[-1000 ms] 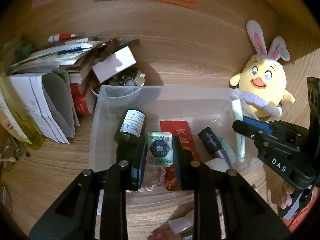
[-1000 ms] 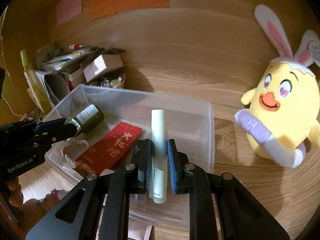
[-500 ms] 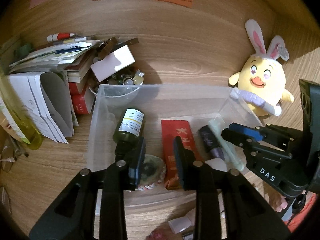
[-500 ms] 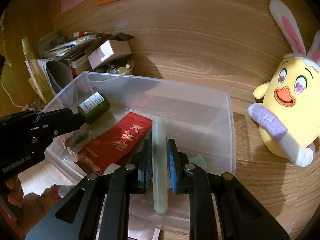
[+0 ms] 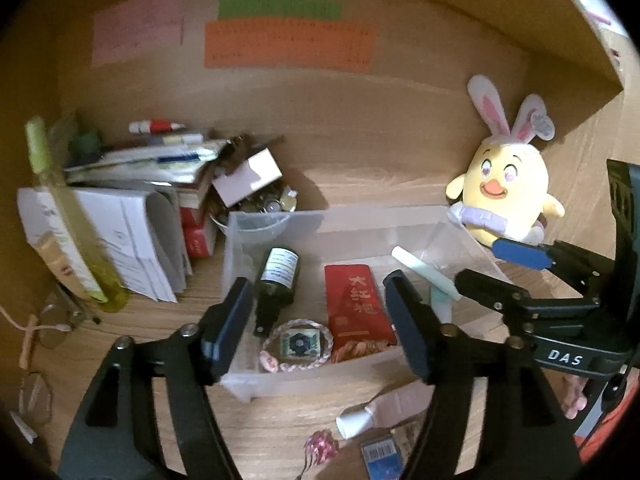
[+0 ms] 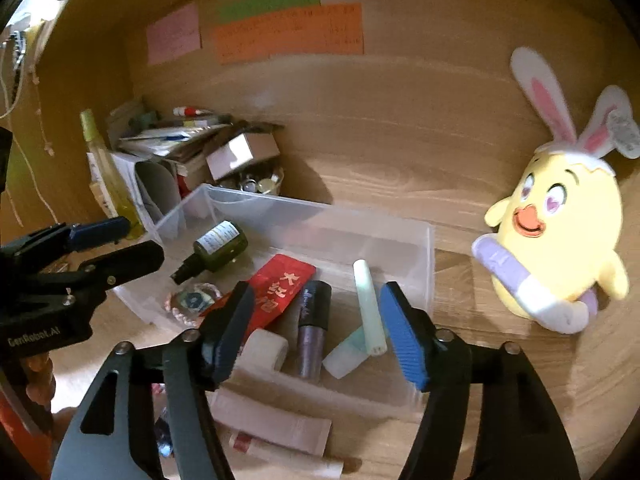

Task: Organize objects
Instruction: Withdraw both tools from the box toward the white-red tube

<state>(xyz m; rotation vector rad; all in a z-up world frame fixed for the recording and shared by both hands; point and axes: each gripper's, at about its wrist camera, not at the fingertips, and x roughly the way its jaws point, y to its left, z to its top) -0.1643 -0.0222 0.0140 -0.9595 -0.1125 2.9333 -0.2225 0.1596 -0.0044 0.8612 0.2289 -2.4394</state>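
Wooden desk — one clear bin, one dark bottle, one plush chick.

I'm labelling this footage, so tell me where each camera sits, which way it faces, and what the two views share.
Left wrist: on the left gripper, looking down into the clear bin; its open fingers show, and the right gripper enters from the right.
Right wrist: on the right gripper, same downward aim; open fingers, left gripper at left.
Shared: bin, dark bottle, red packet, plush chick.

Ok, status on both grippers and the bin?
Left gripper and right gripper just opened, both empty. Charm and pale tube lie in the bin. Nothing blocking.
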